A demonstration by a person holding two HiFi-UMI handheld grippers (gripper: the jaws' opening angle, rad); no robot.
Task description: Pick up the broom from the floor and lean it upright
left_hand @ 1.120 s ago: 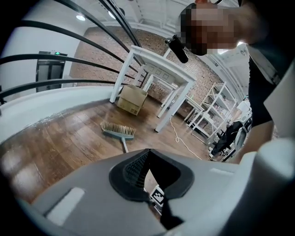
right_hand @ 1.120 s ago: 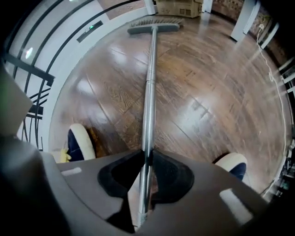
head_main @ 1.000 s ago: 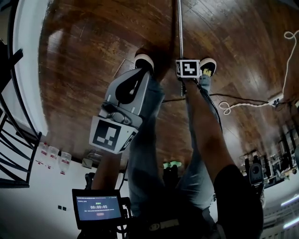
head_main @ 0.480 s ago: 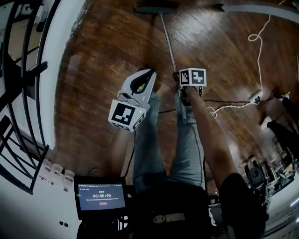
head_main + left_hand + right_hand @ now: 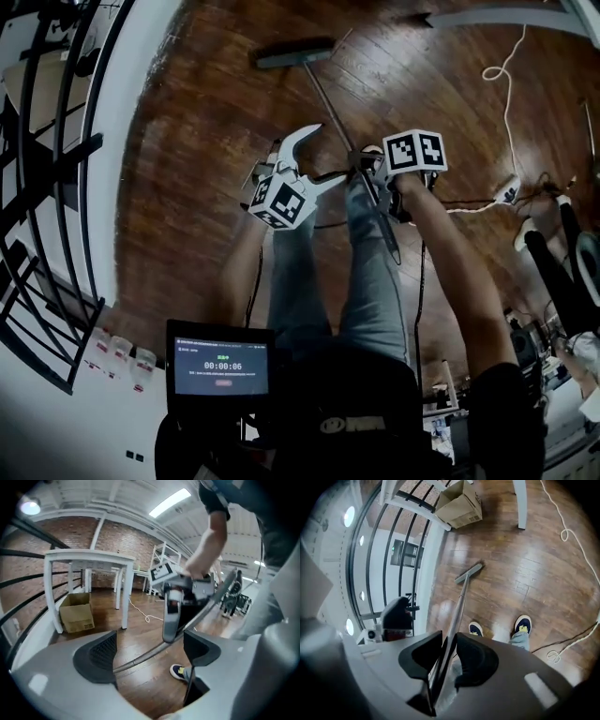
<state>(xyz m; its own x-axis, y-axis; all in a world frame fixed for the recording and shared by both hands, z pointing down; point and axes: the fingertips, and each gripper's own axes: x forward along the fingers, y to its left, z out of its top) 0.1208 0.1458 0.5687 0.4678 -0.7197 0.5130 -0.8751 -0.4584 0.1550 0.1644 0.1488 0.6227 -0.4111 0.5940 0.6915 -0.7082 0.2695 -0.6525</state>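
On the wood floor (image 5: 187, 141) only the broom (image 5: 295, 53) head rests; lifting is under way. Its handle (image 5: 459, 606) is pinched in the right gripper's (image 5: 449, 643) jaws, which are opening. The left gripper's (image 5: 150, 648) jaws are being opened wide; the handle is seen between them, not touched. Next, a firm hold is needed before the broom is stood up.

We log: wooden floor (image 5: 187, 197) dark, glossy planks | cardboard box (image 5: 77, 613) on the floor, just beside a leg of the white table (image 5: 89, 557) | white cord (image 5: 506, 89) looping over the floor toward a power strip (image 5: 507, 190) | black railing (image 5: 56, 187) curving along the left | small screen (image 5: 222, 360) showing a timer | brick wall (image 5: 61, 536) behind the table
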